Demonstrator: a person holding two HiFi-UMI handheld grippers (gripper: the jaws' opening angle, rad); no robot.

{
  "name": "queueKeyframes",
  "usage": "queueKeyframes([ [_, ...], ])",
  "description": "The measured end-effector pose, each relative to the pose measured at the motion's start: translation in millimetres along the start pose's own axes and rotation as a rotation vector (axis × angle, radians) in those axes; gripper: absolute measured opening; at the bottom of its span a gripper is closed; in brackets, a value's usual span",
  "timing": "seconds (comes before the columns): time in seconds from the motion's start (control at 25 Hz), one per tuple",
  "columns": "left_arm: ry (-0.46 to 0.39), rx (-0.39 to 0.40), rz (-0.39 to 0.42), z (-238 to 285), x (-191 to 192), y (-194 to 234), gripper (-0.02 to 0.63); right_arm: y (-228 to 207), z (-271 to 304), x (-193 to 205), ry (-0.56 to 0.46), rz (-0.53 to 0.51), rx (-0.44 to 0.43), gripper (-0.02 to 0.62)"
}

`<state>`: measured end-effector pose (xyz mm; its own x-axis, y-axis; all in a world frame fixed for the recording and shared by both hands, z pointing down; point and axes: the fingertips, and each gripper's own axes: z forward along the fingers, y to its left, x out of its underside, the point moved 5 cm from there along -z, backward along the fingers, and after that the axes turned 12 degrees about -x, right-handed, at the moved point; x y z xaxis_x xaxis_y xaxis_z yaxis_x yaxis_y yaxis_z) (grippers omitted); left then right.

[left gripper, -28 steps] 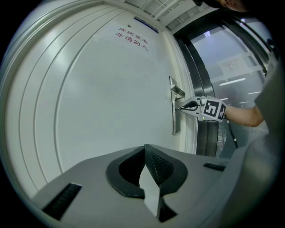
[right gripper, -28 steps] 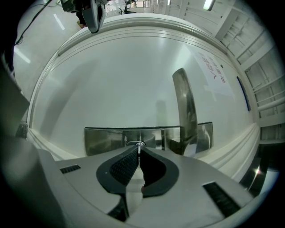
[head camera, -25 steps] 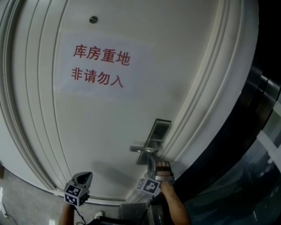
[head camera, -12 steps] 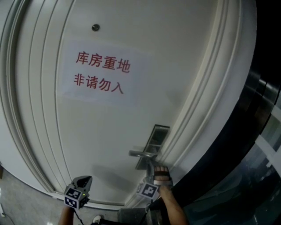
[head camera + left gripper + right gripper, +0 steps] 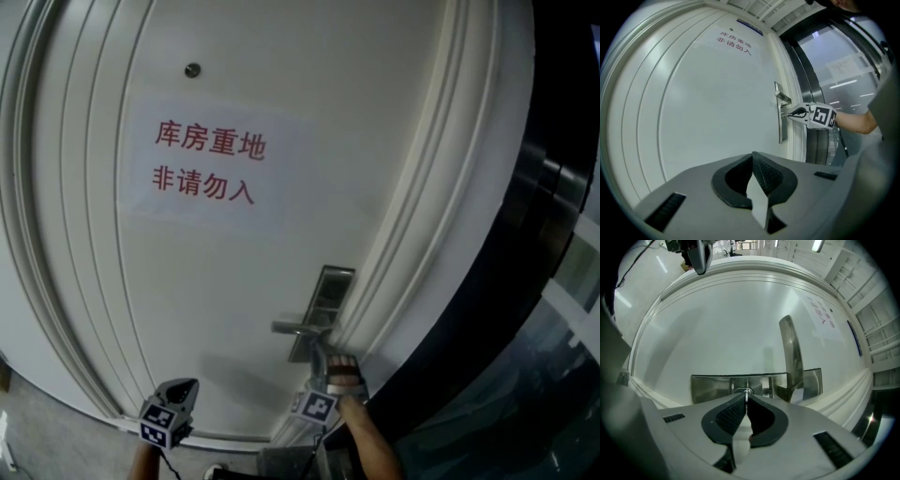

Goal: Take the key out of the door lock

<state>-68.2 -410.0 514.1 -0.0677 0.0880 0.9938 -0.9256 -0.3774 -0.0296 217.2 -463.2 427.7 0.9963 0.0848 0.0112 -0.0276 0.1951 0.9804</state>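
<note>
1. Pinching the key (image 5: 746,393) by its head, the right gripper (image 5: 746,398) has its jaws clamped on it. The key sits in the lock plate (image 5: 712,387), below the handle (image 5: 791,348).
2. Step: grip made, key not yet out. The next move likely needs a straight pull away from the door (image 5: 234,281).
3. Key's long axis looks square to the door, tip inward.
4. Left gripper (image 5: 753,158): jaws pressed together, empty, well apart from the lock.

L gripper (image 5: 752,157), R gripper (image 5: 746,398): grey, blk ribbed pads (image 5: 729,416), b/w marker cubes (image 5: 316,406).
</note>
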Motion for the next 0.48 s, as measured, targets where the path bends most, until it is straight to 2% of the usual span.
queueKeyframes([
  [0.2,-0.002,-0.01,0.0,-5.9,-1.1,4.0,0.008,1.7,-1.5,0.6,0.011,0.0,-0.014,0.021],
  [0.48,-0.012,-0.007,0.003,-10.3,-2.7,2.2,0.009,-0.3,-8.9,0.7,-0.006,0.005,0.012,0.021],
])
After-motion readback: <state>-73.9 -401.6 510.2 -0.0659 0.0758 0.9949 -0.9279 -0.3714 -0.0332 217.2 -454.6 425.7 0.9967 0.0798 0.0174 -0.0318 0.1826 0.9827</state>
